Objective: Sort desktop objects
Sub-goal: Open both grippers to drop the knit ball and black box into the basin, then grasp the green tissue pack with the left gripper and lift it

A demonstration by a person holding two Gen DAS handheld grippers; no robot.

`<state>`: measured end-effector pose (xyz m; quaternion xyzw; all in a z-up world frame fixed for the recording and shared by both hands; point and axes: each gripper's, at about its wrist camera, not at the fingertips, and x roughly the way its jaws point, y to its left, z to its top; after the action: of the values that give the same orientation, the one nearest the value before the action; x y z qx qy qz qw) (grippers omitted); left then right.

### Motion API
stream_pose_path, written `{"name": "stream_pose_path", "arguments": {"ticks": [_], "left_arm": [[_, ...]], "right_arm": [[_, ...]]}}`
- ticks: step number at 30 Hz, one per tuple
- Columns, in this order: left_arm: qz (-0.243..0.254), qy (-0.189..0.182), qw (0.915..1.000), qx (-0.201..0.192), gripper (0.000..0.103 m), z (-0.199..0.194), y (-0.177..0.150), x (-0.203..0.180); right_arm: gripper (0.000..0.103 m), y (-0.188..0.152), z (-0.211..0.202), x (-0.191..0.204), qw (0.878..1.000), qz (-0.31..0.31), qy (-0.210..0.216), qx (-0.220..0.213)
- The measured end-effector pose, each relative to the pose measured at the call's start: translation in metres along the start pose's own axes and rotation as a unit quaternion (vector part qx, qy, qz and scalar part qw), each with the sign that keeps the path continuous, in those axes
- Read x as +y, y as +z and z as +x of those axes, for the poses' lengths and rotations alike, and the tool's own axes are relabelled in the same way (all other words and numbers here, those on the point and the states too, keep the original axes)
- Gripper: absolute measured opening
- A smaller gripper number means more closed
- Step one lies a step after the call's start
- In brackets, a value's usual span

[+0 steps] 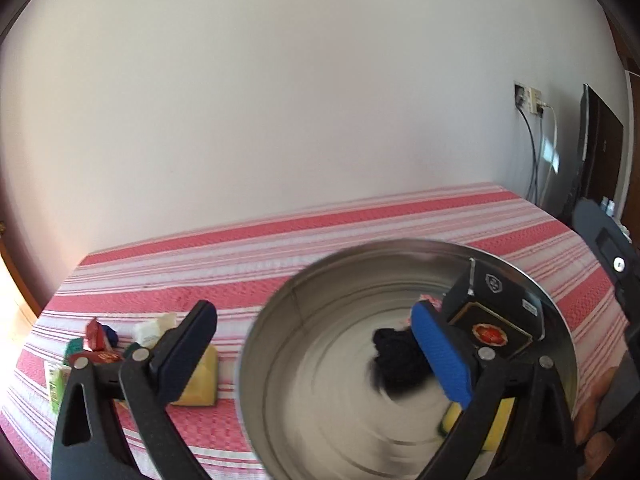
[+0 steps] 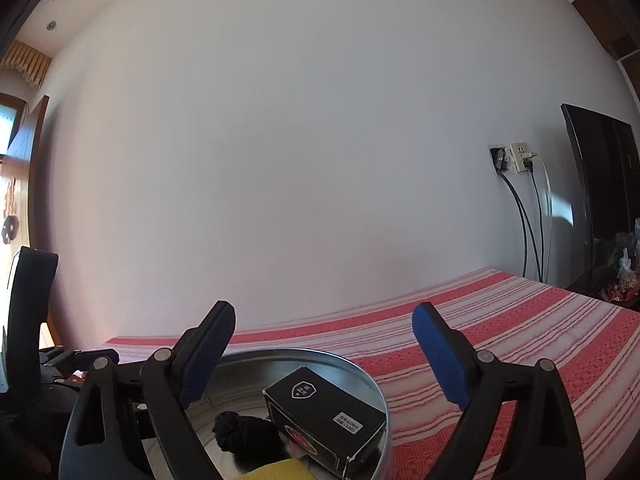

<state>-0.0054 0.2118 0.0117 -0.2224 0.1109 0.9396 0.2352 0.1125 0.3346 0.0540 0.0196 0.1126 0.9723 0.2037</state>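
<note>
A round metal tin [image 1: 320, 280] stands on the striped cloth. In it lie a black box [image 1: 496, 312], a black tangled bundle [image 1: 396, 356] and a yellow sponge [image 1: 500, 416]. My left gripper [image 1: 316, 344] is open and empty, its jaws straddling the tin's left rim. My right gripper [image 2: 324, 356] is open and empty above the tin [image 2: 360, 368], with the black box [image 2: 324, 416], bundle [image 2: 244, 432] and sponge [image 2: 280, 470] below it.
Left of the tin lie a yellow pad [image 1: 200, 380], a white packet [image 1: 152, 330], and red [image 1: 94, 334], green [image 1: 58, 380] and blue [image 1: 108, 334] small packets. A dark monitor [image 2: 600, 196] and wall socket with cables [image 2: 516, 160] are at the right. The table [image 2: 520, 340] extends right.
</note>
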Motion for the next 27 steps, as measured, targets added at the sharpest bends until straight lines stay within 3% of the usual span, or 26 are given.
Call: {"name": "stream_pose_path", "arguments": {"ticks": [1,8,13,17,22,27], "left_arm": [[-0.007,0.018,0.9998,-0.009,0.102,-0.002,0.000,0.009],[-0.073,0.078,0.9942,-0.014,0.102,0.005,-0.006,0.073],[-0.089,0.130,0.9872,-0.023,0.102,0.008,-0.017,0.104],[-0.110,0.140,0.9835,-0.034,0.102,0.006,-0.025,0.123],[-0.089,0.175,0.9791,-0.052,0.102,0.004,-0.031,0.128],[-0.100,0.197,0.9735,-0.061,0.102,0.000,-0.039,0.150]], "right_arm": [[0.102,0.000,-0.004,0.004,1.000,0.000,0.000,-0.012],[0.102,0.001,-0.013,0.041,0.999,-0.018,0.025,-0.033],[0.102,0.000,-0.019,0.065,0.997,-0.028,0.049,-0.046],[0.102,-0.001,-0.026,0.085,0.995,-0.042,0.069,-0.051],[0.102,-0.004,-0.033,0.112,0.992,-0.044,0.109,-0.056],[0.102,-0.012,-0.032,0.139,0.986,-0.042,0.148,-0.057]]}}
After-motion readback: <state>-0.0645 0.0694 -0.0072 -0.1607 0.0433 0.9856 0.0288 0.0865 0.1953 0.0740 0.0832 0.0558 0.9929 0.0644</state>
